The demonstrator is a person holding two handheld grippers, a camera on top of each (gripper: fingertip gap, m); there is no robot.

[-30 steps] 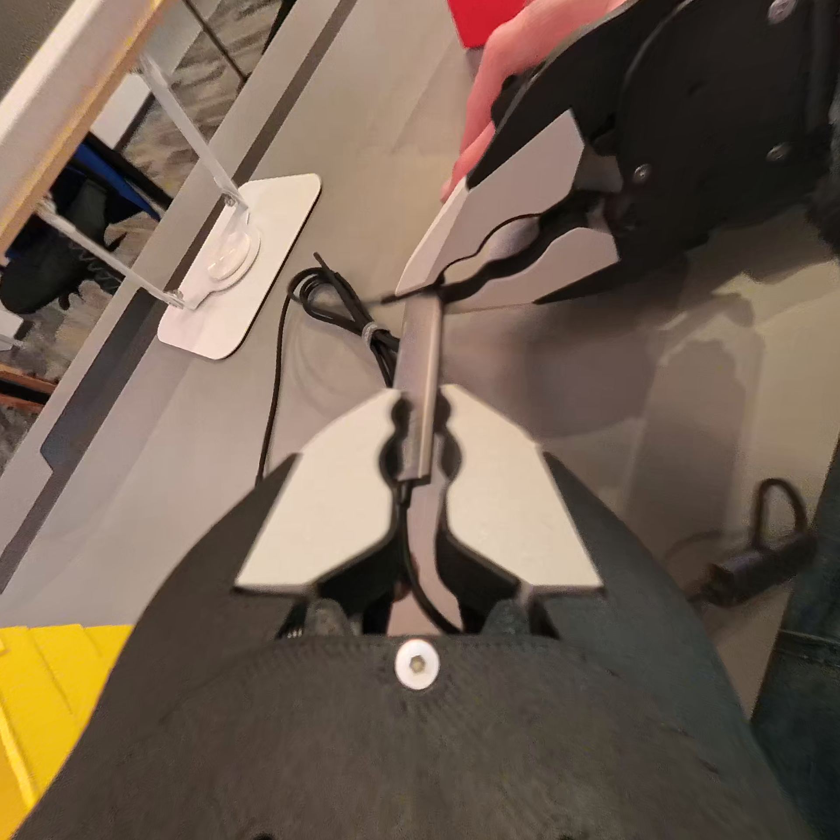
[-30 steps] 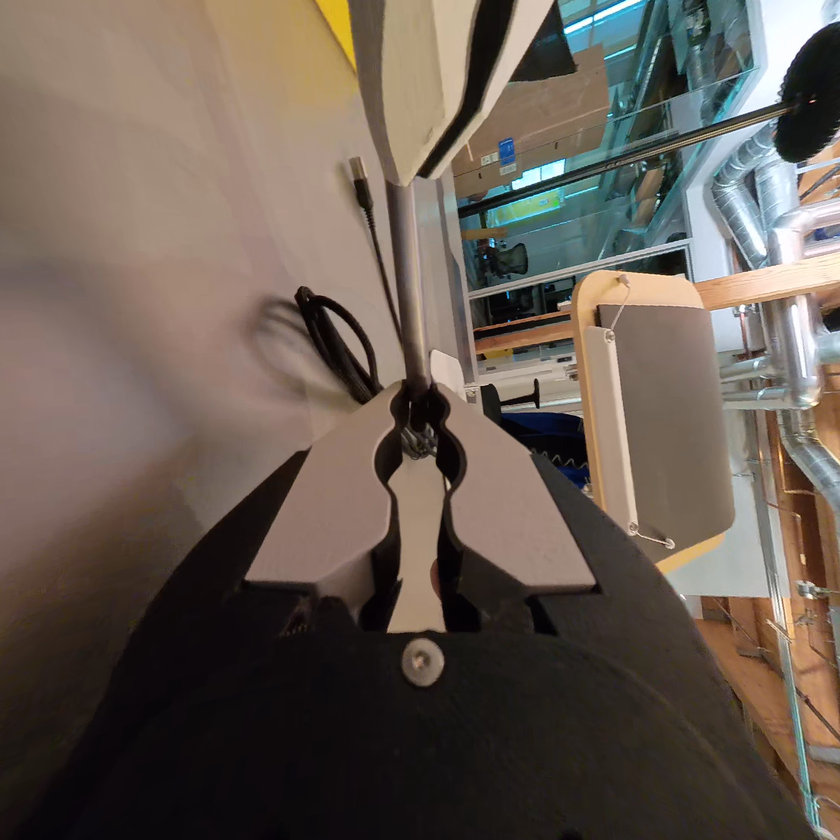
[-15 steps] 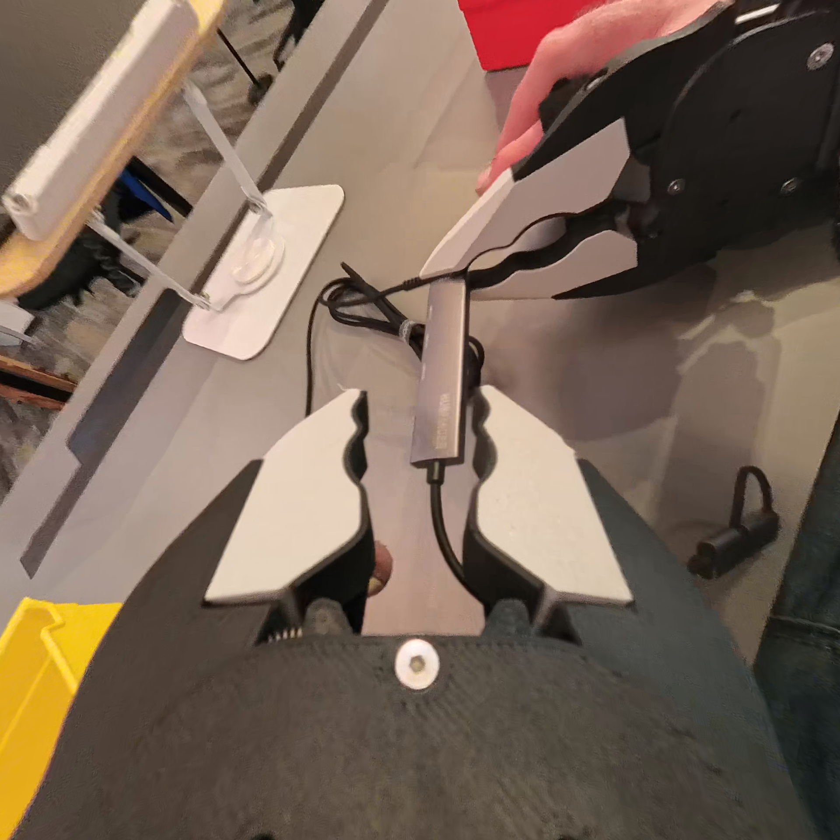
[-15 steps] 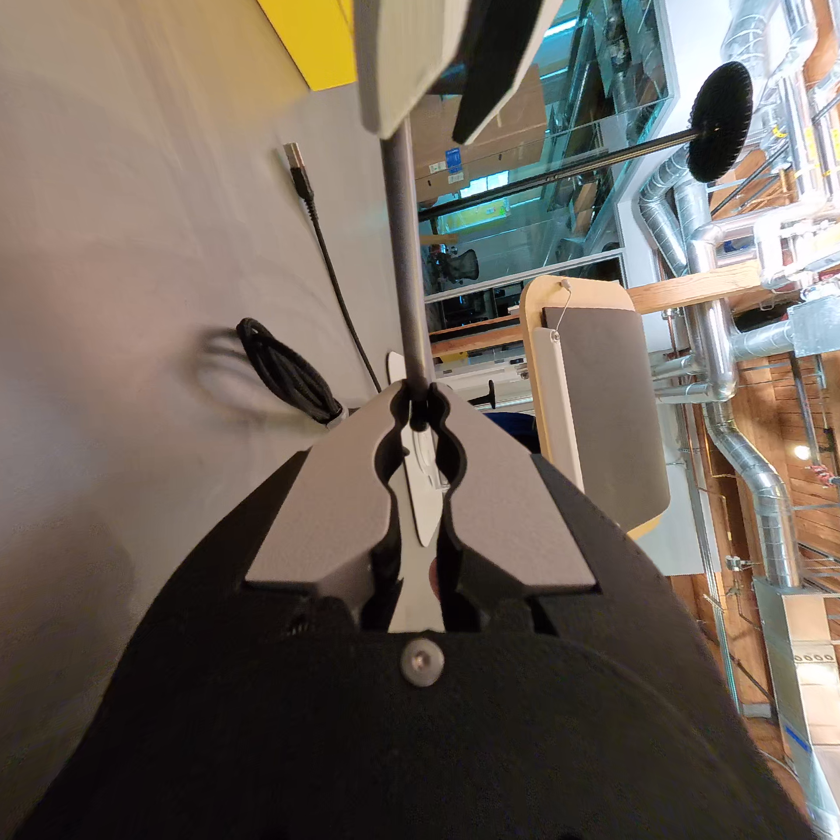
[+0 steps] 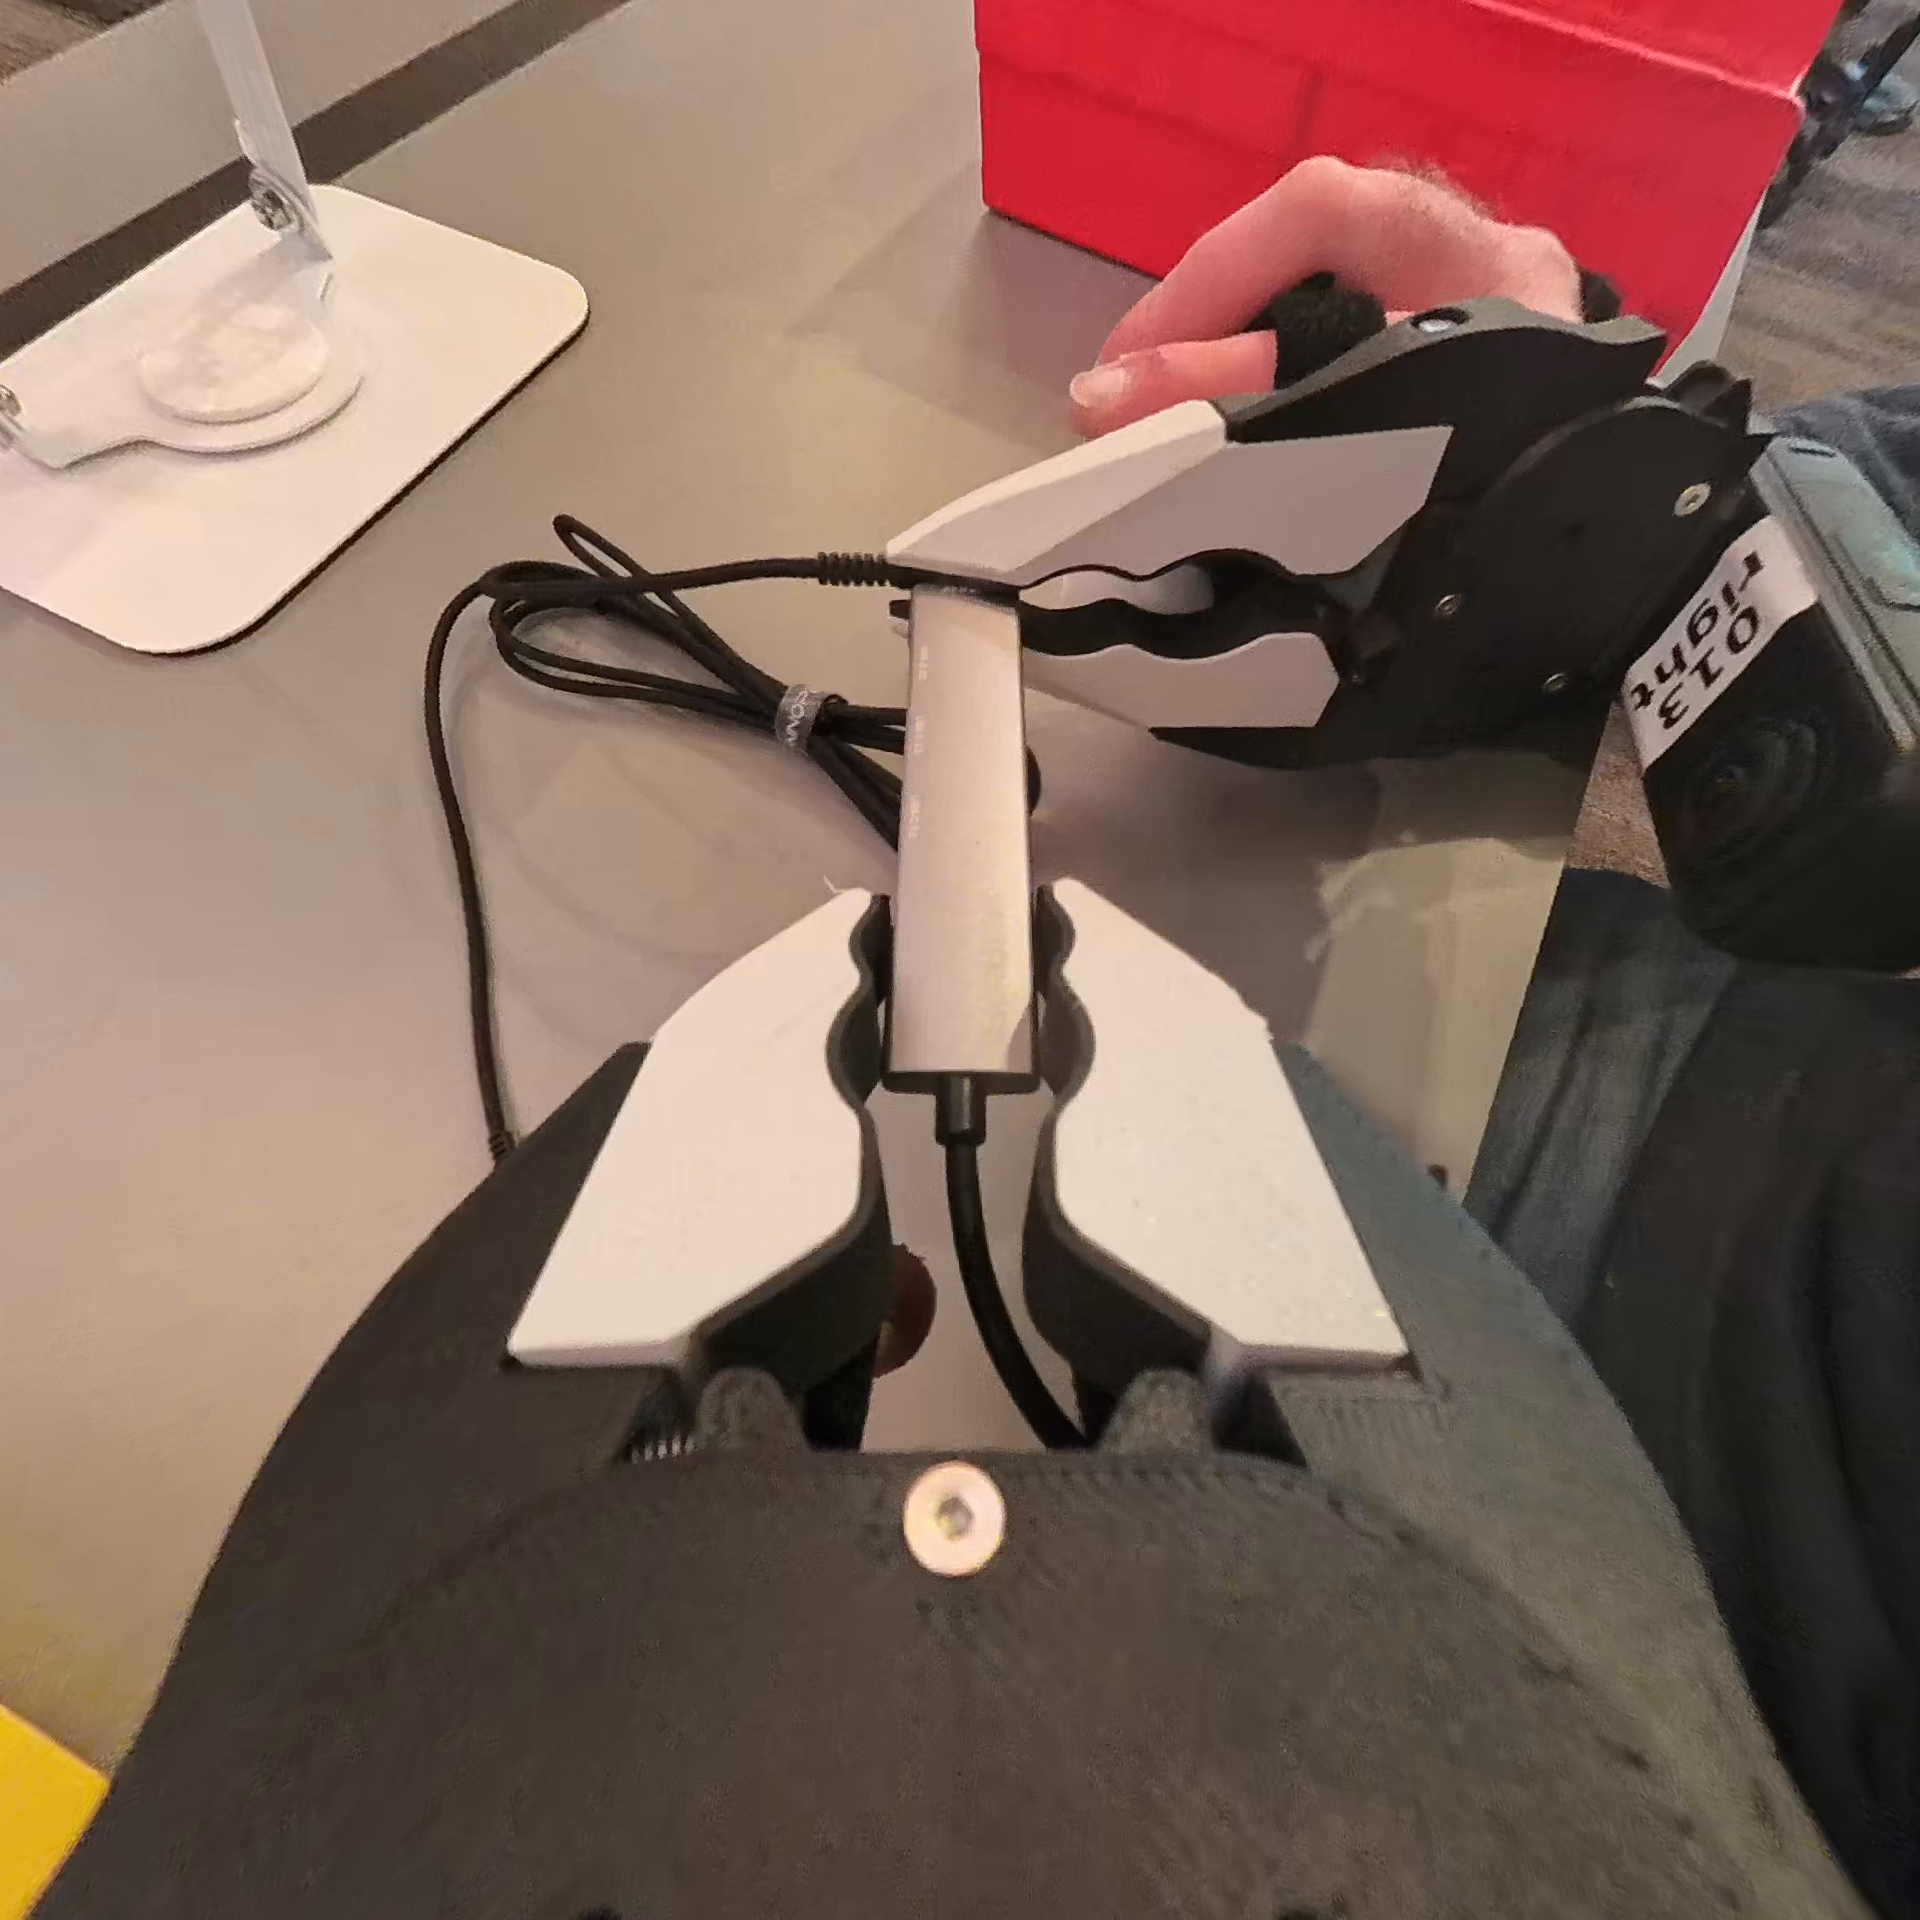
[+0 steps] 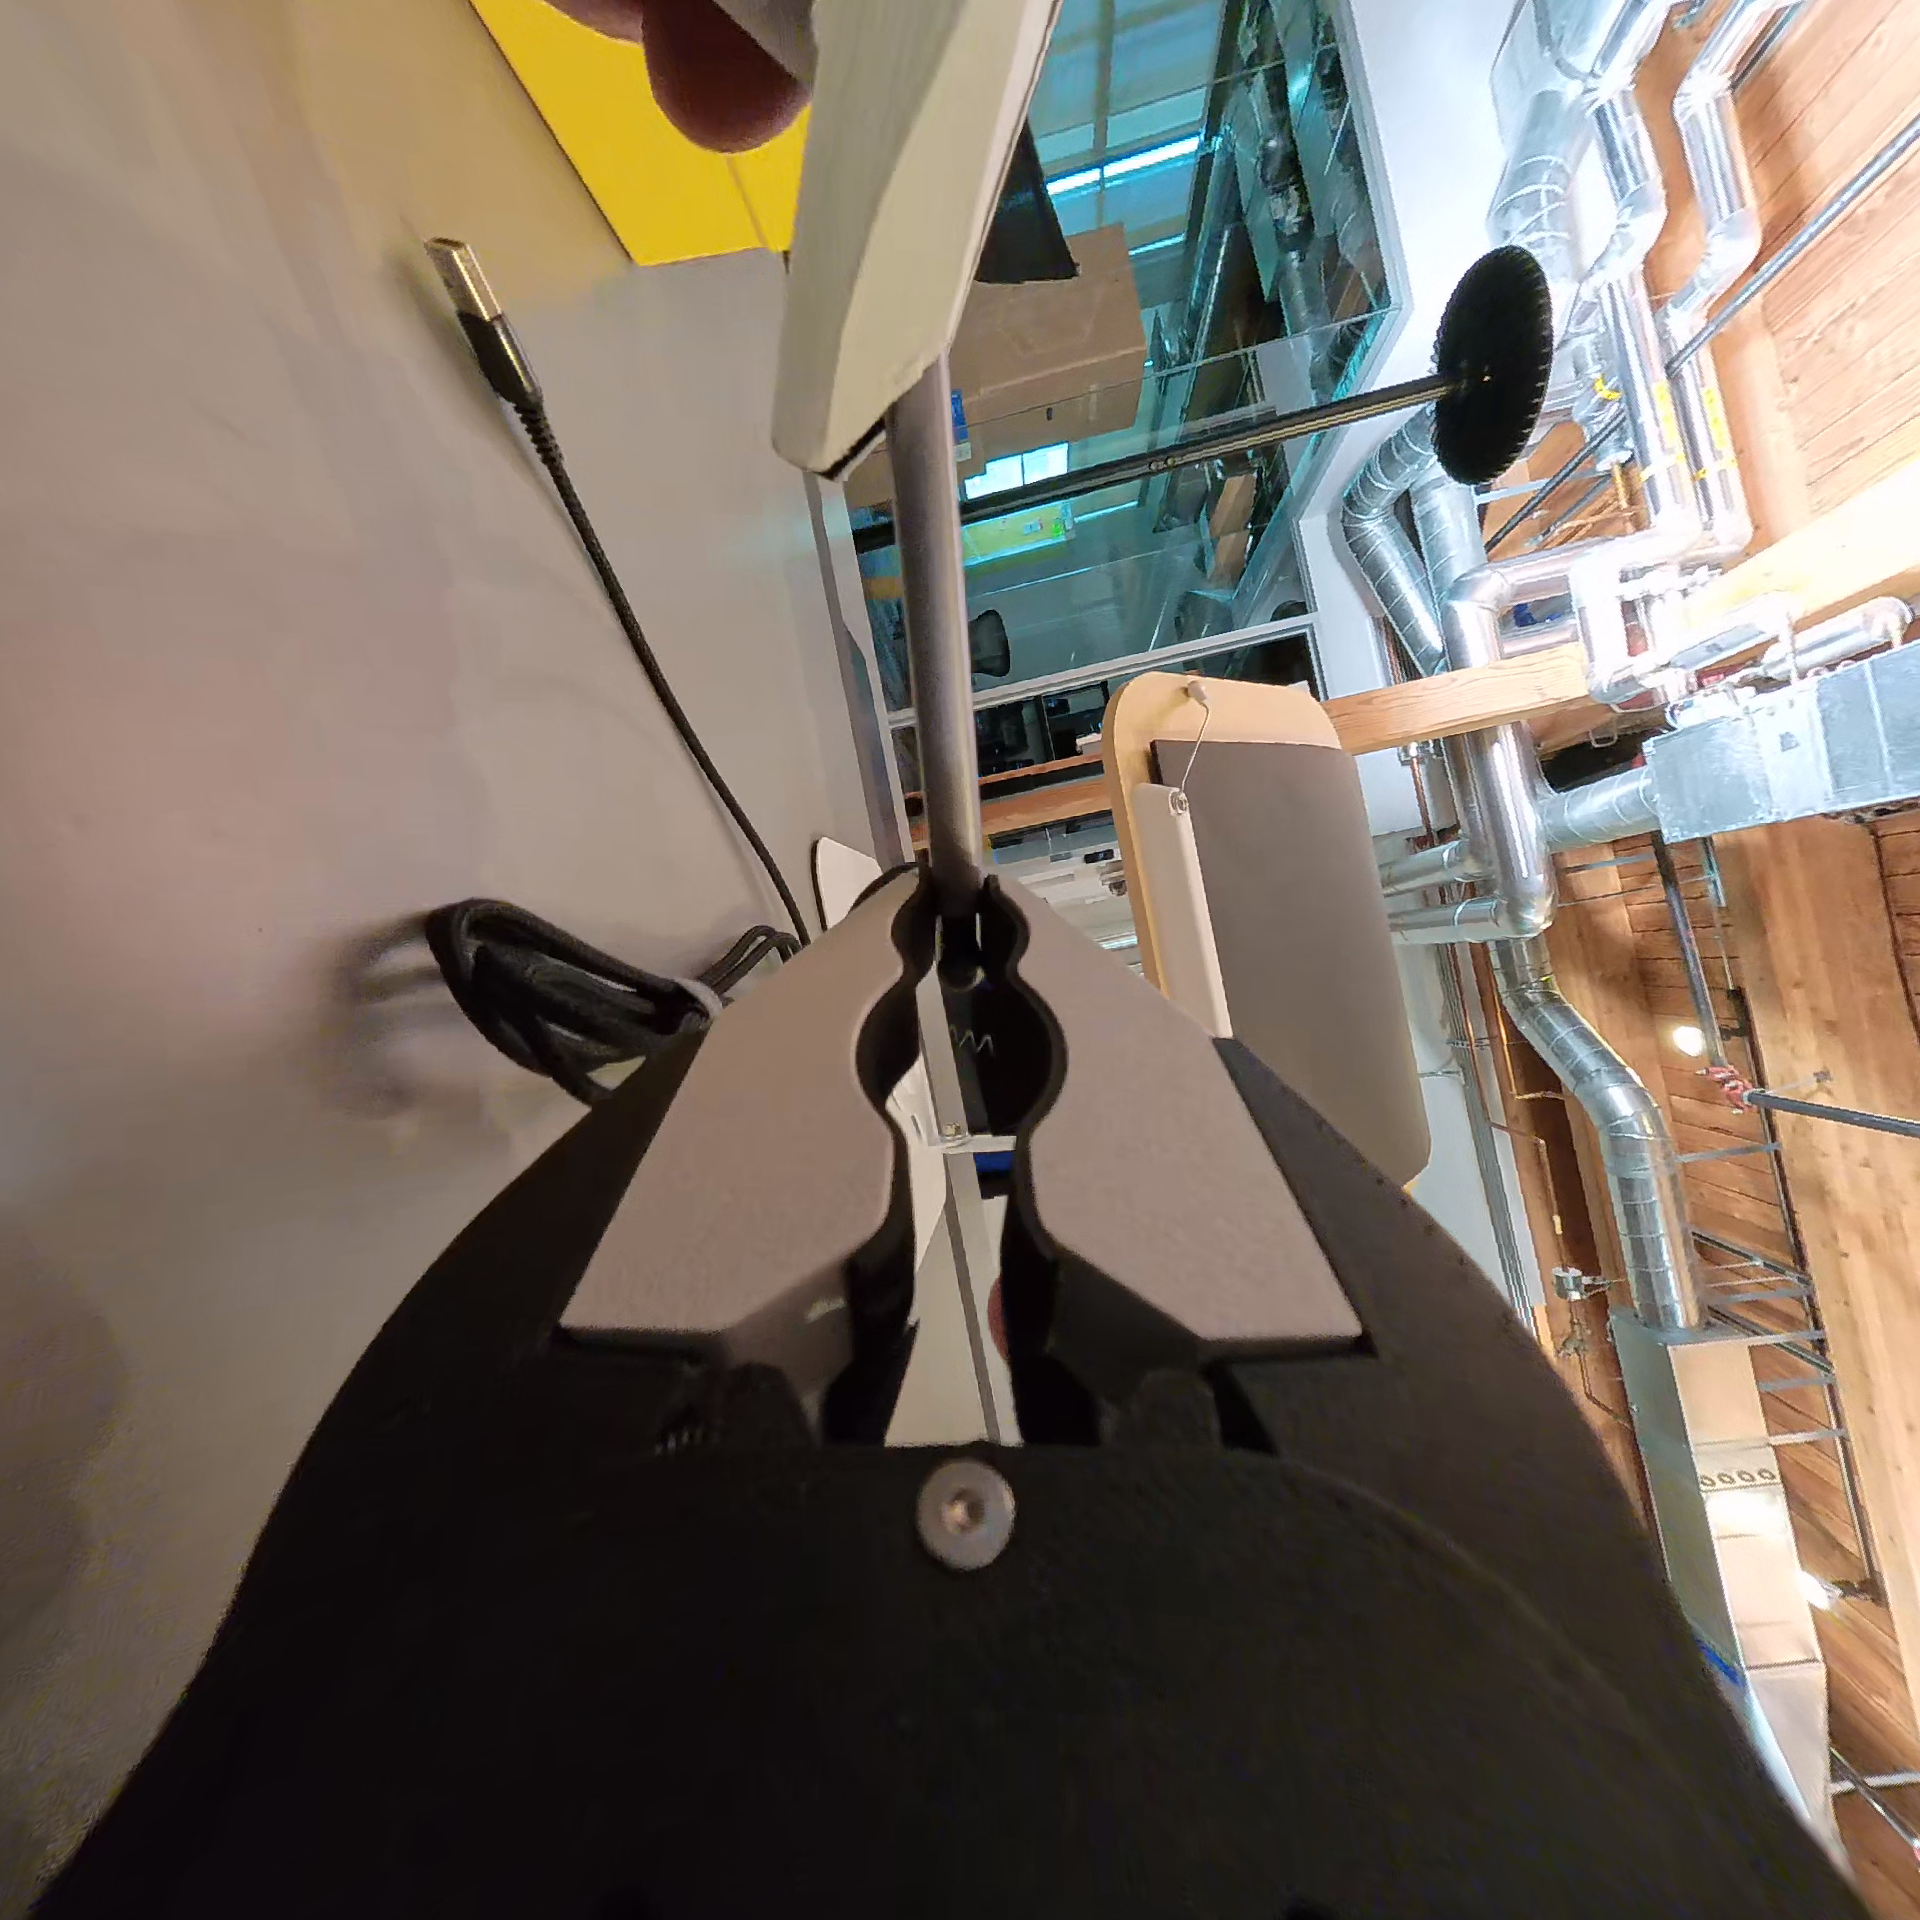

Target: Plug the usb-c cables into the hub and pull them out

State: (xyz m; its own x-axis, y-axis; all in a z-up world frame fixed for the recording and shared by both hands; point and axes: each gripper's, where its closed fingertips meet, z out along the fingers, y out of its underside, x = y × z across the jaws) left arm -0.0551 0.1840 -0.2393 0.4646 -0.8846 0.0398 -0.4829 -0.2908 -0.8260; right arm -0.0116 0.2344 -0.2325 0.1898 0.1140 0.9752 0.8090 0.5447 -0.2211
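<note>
The table (image 5: 260,831) is smooth and grey. A white flat stand (image 5: 260,416) sits on it at the far left, and a big red box (image 5: 1351,135) sits at the back. A yellow bin (image 6: 644,156) is close by. Past the table are shiny silver pipes (image 6: 1507,831), brown wood boards (image 6: 1818,364) and glass walls (image 6: 1195,312).

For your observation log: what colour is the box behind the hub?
Red, clearest in the left wrist view: box, hub.
</note>
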